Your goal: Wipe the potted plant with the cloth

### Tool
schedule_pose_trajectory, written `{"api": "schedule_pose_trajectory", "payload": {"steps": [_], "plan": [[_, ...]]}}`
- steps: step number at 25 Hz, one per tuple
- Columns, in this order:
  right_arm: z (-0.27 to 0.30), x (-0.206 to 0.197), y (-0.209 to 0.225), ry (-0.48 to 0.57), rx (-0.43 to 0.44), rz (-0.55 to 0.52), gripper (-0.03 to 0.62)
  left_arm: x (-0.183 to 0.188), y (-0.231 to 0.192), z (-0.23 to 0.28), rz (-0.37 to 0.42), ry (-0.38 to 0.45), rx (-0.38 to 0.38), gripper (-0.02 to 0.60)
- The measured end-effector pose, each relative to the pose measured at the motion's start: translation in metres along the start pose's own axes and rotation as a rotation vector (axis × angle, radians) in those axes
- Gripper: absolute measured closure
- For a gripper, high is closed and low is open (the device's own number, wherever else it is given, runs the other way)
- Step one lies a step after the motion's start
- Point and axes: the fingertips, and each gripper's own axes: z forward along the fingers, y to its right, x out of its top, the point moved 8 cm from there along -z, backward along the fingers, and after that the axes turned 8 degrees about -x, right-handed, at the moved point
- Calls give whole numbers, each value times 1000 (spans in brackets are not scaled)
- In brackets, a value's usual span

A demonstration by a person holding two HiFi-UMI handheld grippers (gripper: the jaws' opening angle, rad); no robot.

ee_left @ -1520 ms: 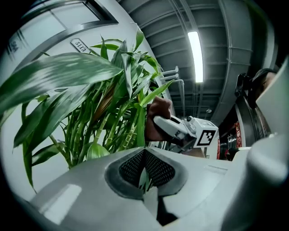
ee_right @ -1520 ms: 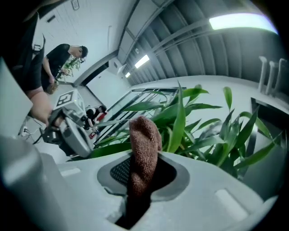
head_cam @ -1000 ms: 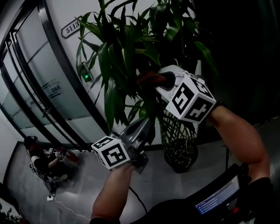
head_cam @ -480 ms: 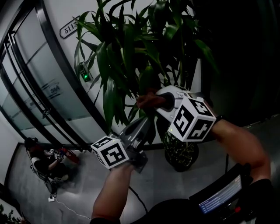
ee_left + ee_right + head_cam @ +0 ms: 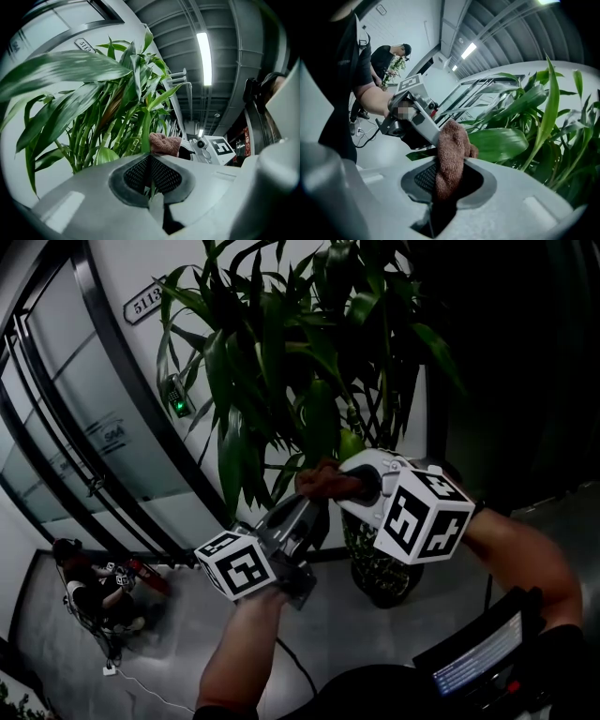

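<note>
The right hand-held gripper (image 5: 349, 486), clamping the brown knitted cloth (image 5: 323, 480), has slid down to frame centre along the green potted plant (image 5: 272, 352). The left hand-held gripper (image 5: 302, 514) pinches a long leaf (image 5: 146, 132) taut, so this wiping stroke looks nearly finished.

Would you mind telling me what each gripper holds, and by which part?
The left gripper pinches a leaf near its tip; the right gripper clamps the cloth with a bunched end sticking out.
</note>
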Motion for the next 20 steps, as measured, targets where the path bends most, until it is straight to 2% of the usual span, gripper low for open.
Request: {"api": "schedule_pose_trajectory", "payload": {"steps": [4, 8, 12, 17, 20], "plan": [[-8, 4, 7, 13, -40, -11, 531, 1, -1, -2, 3, 4, 1, 565], [-31, 20, 40, 76, -201, -25, 531, 1, 0, -1, 5, 11, -3, 565], [-33, 29, 86, 98, -350, 47, 531, 1, 2, -2, 6, 12, -10, 565], [-11, 23, 113, 48, -423, 88, 531, 2, 5, -4, 5, 9, -9, 565], [-2, 21, 111, 37, -411, 90, 531, 0, 3, -3, 9, 18, -26, 565]]}}
